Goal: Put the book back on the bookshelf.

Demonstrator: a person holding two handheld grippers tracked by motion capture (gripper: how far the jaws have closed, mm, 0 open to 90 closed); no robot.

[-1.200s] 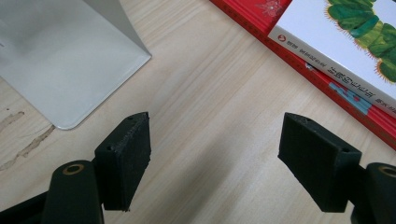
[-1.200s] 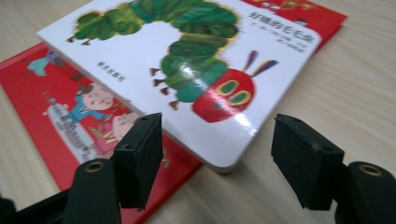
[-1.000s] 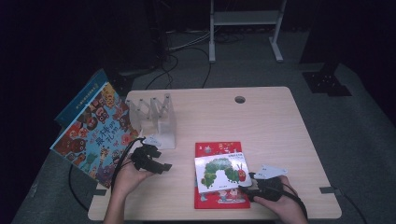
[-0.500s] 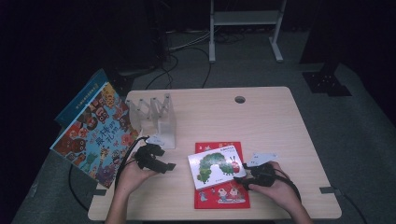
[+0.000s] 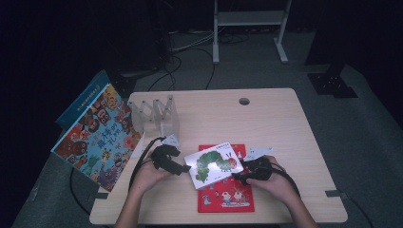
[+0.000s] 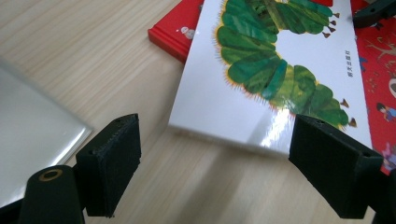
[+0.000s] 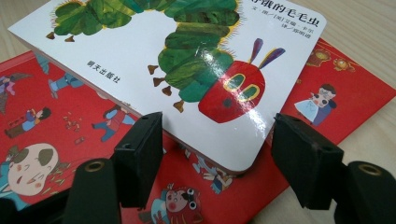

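White caterpillar board book (image 5: 214, 164) slid leftward since a second ago, now overhanging red picture book (image 5: 226, 197) onto worktop (image 5: 285, 123). Right tool (image 5: 239, 176) released at its corner; left tool (image 5: 187, 168) released, waiting alongside.
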